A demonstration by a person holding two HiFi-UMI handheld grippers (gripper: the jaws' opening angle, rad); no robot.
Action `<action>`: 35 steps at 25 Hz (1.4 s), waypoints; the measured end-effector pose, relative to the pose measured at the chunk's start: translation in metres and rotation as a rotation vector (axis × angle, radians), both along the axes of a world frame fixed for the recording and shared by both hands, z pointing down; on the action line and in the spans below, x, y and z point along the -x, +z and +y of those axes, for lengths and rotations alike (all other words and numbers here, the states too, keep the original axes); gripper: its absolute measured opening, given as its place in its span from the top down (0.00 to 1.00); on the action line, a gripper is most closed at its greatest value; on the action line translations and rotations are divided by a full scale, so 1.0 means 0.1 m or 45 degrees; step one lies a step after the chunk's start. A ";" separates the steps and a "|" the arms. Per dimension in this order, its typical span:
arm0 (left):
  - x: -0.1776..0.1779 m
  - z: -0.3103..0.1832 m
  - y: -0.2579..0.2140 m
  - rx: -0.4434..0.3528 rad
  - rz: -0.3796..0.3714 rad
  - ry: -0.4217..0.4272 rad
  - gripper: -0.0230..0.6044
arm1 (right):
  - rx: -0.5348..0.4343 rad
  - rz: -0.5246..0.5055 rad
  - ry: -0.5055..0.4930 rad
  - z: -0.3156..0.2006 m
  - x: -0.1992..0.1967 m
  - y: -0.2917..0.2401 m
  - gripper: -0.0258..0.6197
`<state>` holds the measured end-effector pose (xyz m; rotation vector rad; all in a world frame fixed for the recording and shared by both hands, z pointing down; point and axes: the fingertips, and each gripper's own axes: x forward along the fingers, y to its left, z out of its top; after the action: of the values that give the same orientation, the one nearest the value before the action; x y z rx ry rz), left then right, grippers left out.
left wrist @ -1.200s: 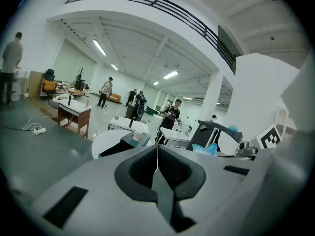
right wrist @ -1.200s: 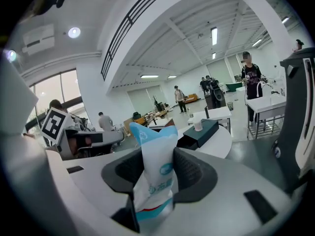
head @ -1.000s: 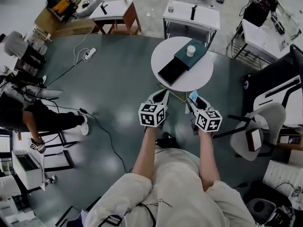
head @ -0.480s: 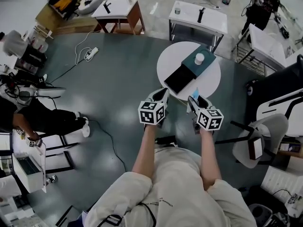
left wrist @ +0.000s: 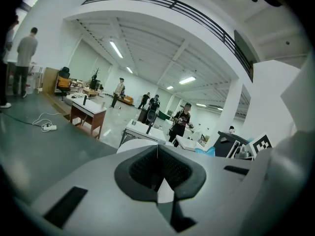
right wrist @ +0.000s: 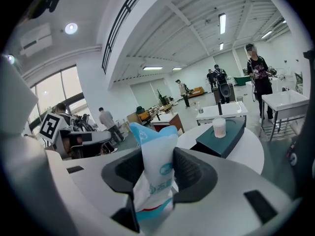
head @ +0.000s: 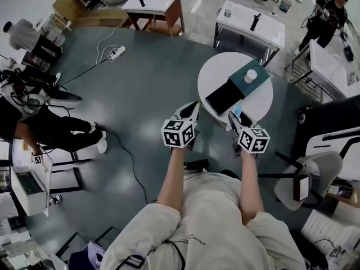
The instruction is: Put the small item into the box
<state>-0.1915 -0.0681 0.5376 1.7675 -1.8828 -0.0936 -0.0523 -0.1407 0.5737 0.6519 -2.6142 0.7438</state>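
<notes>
Right gripper (right wrist: pixel 157 170): the jaws are clamped on a light-blue and white plastic sachet (right wrist: pixel 153 149). The sachet stands upright between the pads, with its top projecting above them (the print on it is not legible). In the head view this gripper (head: pixel 233 117) is at the near edge of the round white table (head: pixel 261 103). The sachet (head: pixel 238 112) is just over that edge and not touching the box.

Left gripper (left wrist: pixel 157 154): the jaws are pressed together with nothing between them. In the head view it (head: pixel 191 111) is held over the grey floor (head: pixel 135 94), just off the table's near-left edge.

Dark teal rectangular box (head: pixel 243 82): it lies diagonally across the middle of the table. Its black tray section (head: pixel 224 98) extends toward the near-left edge and lies between the two grippers' tips. A small white cylindrical jar (head: pixel 251 76) stands upright on the teal part, toward the far-right end.

In the right gripper view, the box (right wrist: pixel 224 136) and the jar (right wrist: pixel 219 127) appear ahead of the jaws, beyond the sachet and to its right.
</notes>
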 end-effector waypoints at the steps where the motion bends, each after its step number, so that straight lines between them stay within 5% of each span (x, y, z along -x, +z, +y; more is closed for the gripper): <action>1: 0.05 0.02 -0.03 -0.015 0.012 -0.014 0.93 | 0.003 0.000 0.000 0.00 0.03 -0.01 0.65; 13: 0.06 0.23 0.10 0.050 -0.064 0.042 0.93 | 0.048 -0.028 0.045 -0.28 0.05 0.10 0.65; 17: 0.35 0.21 0.14 0.016 -0.054 -0.083 0.93 | 0.050 -0.014 -0.012 -0.44 0.27 0.20 0.65; 23: 0.79 -0.20 0.00 0.037 -0.103 -0.112 0.93 | 0.129 -0.125 0.048 -1.11 0.79 0.12 0.65; 27: 1.22 -0.52 -0.11 0.017 -0.128 -0.204 0.93 | 0.136 -0.121 -0.024 -1.44 1.22 0.09 0.65; 35: 1.49 -1.38 -0.11 0.039 -0.119 -0.126 0.93 | 0.104 -0.119 -0.078 -2.00 1.63 -0.02 0.65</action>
<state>-0.3406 -0.2064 0.5263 1.6846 -2.0273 -0.0195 -0.2156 -0.3405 0.5717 0.5237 -2.6582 0.8765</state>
